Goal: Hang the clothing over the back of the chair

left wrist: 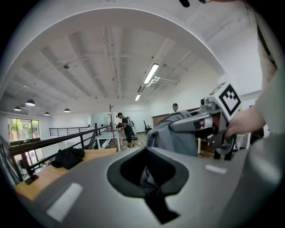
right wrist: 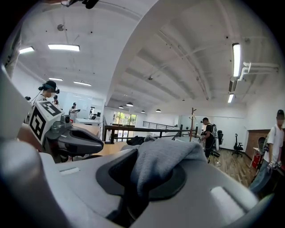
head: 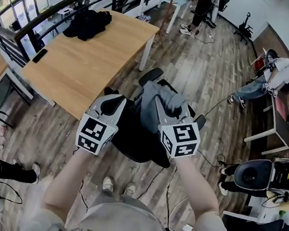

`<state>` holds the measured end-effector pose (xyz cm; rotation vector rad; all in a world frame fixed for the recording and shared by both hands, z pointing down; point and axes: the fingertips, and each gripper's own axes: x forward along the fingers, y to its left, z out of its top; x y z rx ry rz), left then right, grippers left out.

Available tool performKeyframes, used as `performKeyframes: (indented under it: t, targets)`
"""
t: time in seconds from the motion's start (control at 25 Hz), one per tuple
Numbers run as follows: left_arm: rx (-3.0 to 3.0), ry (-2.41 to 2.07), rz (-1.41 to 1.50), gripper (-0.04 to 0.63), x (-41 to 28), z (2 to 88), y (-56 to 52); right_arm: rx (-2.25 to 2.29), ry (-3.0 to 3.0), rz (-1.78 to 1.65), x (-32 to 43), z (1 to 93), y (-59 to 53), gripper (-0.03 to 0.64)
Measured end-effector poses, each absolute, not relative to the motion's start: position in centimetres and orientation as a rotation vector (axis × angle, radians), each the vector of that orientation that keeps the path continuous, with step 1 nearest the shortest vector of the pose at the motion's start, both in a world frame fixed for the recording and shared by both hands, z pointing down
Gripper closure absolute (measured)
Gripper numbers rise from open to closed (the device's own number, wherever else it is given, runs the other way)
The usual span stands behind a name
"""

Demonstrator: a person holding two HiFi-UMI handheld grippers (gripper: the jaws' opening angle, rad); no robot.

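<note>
The main risk, as I judge it, is an uneven drape. If the soft grey fabric garment (head: 154,104) is let go with most of its weight on one side of the backrest, it will slide to the floor. The left claw (head: 116,103) seems to pinch only a thin fold, which could slip out early, and a nudge might swivel the black office chair (head: 132,139) out from under the cloth.

Both forearms reach forward from the body, side by side. The claws point nearly level, tipped slightly down, with their marker cubes turned up. The right claw (head: 171,106) is closed on a thick bunch of the garment, and the left is closed on a smaller fold. The garment hangs between them, directly above the chair and just beside the near edge of the light wooden desk (head: 83,67). It is not yet draped.
</note>
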<state>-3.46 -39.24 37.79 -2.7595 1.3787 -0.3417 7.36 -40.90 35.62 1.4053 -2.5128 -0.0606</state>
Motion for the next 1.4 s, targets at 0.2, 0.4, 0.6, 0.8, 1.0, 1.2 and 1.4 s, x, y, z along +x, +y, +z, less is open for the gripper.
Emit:
performKeyframes:
  t: [0.2, 0.4, 0.6, 0.8, 1.0, 1.2, 1.4]
  targets:
    - [-2.737, 1.41, -0.352, 0.595, -4.8, 37.4, -37.6, 1.361, -2.535, -0.031, 5.5, 34.9, -38.8, 0.546]
    - [-2.699, 1.482, -0.334, 0.595, -6.9, 36.0, -35.8, 1.28, -2.594, -0.041, 2.7, 32.6, -35.2, 0.546]
    - [-2.637, 1.515, -0.338, 0.595, -9.6, 33.6, -32.3, 1.159, -2.686, -0.079, -1.3, 29.1, -30.6, 0.545]
    - [-2.581, 1.547, -0.321, 0.595, -12.3, 31.2, -28.8, 1.04, -2.773, -0.065, -4.6, 26.8, -27.0, 0.545]
    - [-2.525, 1.583, -0.312, 0.595, -15.0, 29.4, -25.3, 0.938, -2.841, 0.03, -7.9, 26.8, -24.9, 0.545]
    - [-2.457, 1.636, -0.354, 0.595, -18.5, 28.5, -23.1, 0.833, -2.896, 0.093, -11.9, 26.5, -22.9, 0.545]
    - [-2.426, 1.697, -0.352, 0.595, -21.6, 28.5, -22.2, 0.726, -2.946, 0.155, -15.9, 26.9, -20.3, 0.546]
